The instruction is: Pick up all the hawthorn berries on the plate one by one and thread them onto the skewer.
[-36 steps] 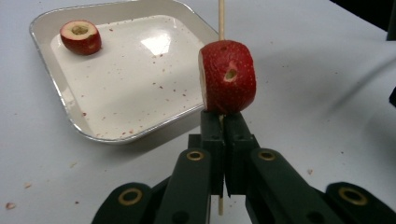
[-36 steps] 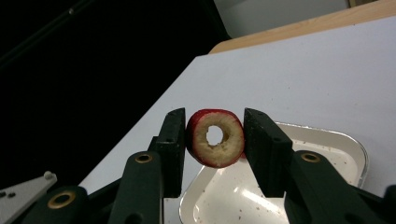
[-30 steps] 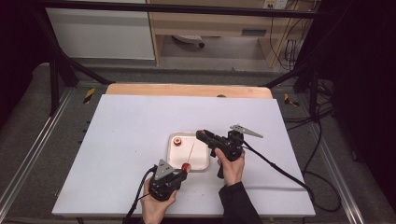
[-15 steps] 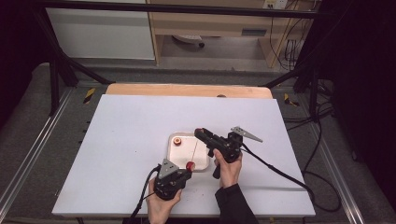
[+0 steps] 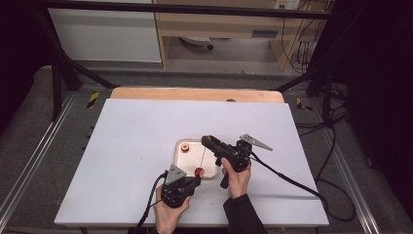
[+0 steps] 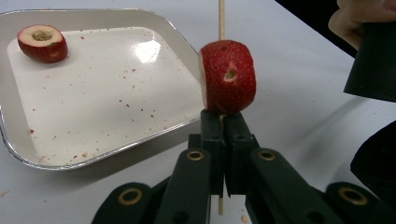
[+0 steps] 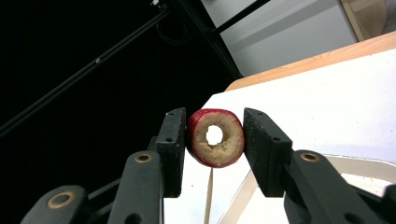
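The table (image 5: 146, 146) is lit brightly and evenly from above, while the surroundings are left dark. A white glare patch is seen on the tray (image 6: 144, 51). Soft shadows are cast beneath the tray rim. The high view is slightly soft; the near jaws are blurred in both gripper views.

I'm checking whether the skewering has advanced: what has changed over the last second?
Nothing visibly changed. The left gripper stays shut on the skewer with one fruit piece on it, the right gripper still holds a cored ring, and one piece remains in the tray.
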